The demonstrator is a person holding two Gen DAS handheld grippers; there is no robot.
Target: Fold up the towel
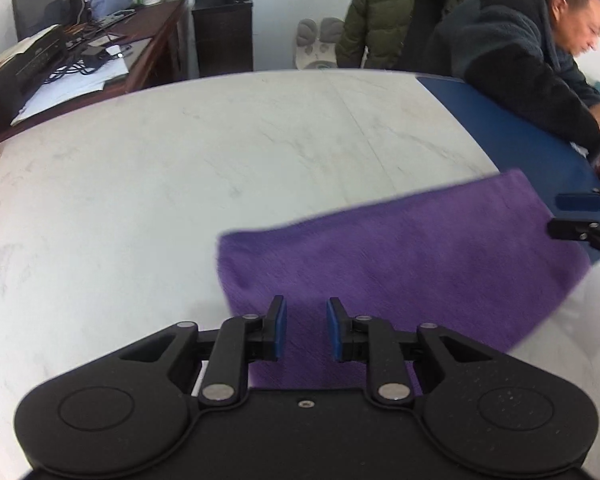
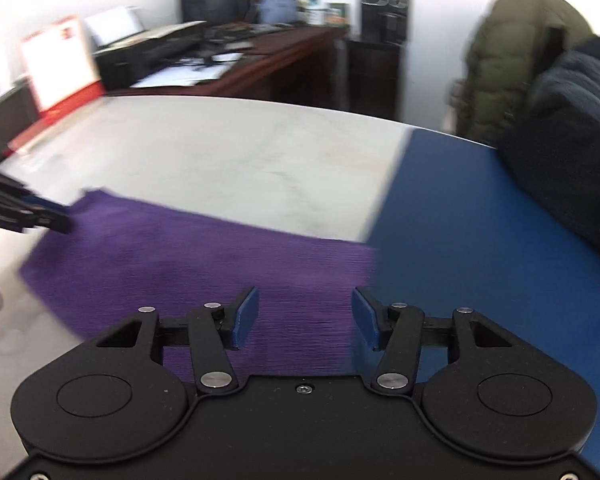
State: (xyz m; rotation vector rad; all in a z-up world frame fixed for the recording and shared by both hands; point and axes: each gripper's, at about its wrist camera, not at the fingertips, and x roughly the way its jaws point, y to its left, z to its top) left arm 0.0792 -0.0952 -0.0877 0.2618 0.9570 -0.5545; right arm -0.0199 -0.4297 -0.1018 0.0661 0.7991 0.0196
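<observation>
The left gripper (image 1: 306,328) has its blue fingers (image 1: 279,326) a little apart, with nothing pinched between them. They hang over the near left end of the purple towel (image 1: 400,248). The right gripper (image 2: 305,318) has its fingers (image 2: 244,316) wider apart and also holds nothing. They sit over the near right end of the towel, close to where the blue mat (image 2: 480,248) starts.

The towel lies flat on the white worktop (image 1: 180,160), toward its right side, and its right end reaches onto the blue mat. It looks like one long strip, maybe folded once already, but the right view is blurry so that is hard to tell. Its long side runs left to right between the two grippers.

The step now seems to be getting ready to grab. Next, each gripper would need to drop to its own end, pinch the edge, and bring one end over to meet the other.
</observation>
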